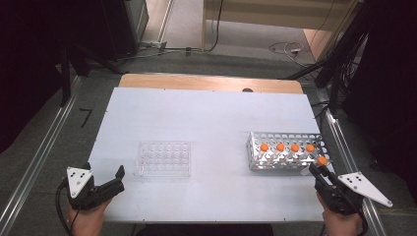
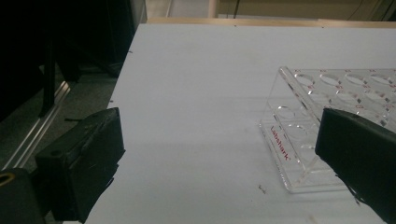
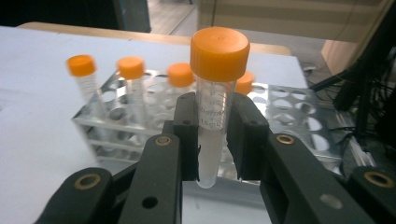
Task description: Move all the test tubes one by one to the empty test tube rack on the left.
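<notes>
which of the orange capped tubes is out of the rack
The tube clamped upright in the right gripper; the other four stand in the metal rack.

A white table top (image 1: 196, 118) with a bare wooden strip along its far edge carries two racks. The clear plastic tube rack (image 1: 163, 159) lies left of the perforated metal tube rack (image 1: 287, 150), well apart from it, both directly on the white surface.

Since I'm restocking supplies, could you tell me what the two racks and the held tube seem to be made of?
Empty rack: clear plastic, glossy, see-through. Tube rack: apparently metal, shiny silver, perforated. Tube in the right gripper: translucent plastic with a matte orange cap.
</notes>
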Available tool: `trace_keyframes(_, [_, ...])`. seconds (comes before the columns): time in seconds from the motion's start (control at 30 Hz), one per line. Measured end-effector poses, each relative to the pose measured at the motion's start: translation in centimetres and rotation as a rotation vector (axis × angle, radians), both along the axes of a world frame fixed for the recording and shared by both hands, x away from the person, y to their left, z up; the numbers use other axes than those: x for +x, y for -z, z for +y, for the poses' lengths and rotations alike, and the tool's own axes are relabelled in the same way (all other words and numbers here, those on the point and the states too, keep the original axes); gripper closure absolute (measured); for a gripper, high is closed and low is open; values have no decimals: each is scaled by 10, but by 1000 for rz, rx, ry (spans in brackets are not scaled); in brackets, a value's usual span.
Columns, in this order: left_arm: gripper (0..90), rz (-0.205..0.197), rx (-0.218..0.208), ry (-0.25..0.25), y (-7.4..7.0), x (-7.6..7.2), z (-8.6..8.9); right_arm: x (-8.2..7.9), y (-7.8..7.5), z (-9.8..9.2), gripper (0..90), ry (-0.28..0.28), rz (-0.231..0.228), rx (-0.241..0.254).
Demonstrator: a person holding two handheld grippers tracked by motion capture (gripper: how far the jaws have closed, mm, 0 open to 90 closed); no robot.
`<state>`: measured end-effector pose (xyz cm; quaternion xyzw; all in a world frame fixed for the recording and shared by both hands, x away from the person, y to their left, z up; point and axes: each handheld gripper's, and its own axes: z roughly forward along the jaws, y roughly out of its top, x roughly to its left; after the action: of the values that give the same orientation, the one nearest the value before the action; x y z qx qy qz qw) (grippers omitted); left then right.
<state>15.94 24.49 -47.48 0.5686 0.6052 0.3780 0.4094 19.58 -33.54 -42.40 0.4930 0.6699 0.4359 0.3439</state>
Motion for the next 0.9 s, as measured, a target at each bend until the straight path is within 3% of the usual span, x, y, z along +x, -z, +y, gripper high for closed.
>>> trace_keyframes(0.3, [29, -12, -18, 24, -3, -3, -3, -4, 6, 30, 722, -106, 24, -25])
trace_keyframes(0.9, [30, -18, -23, 124, -10, -6, -25, -5, 16, 60, 721, -214, 56, -31])
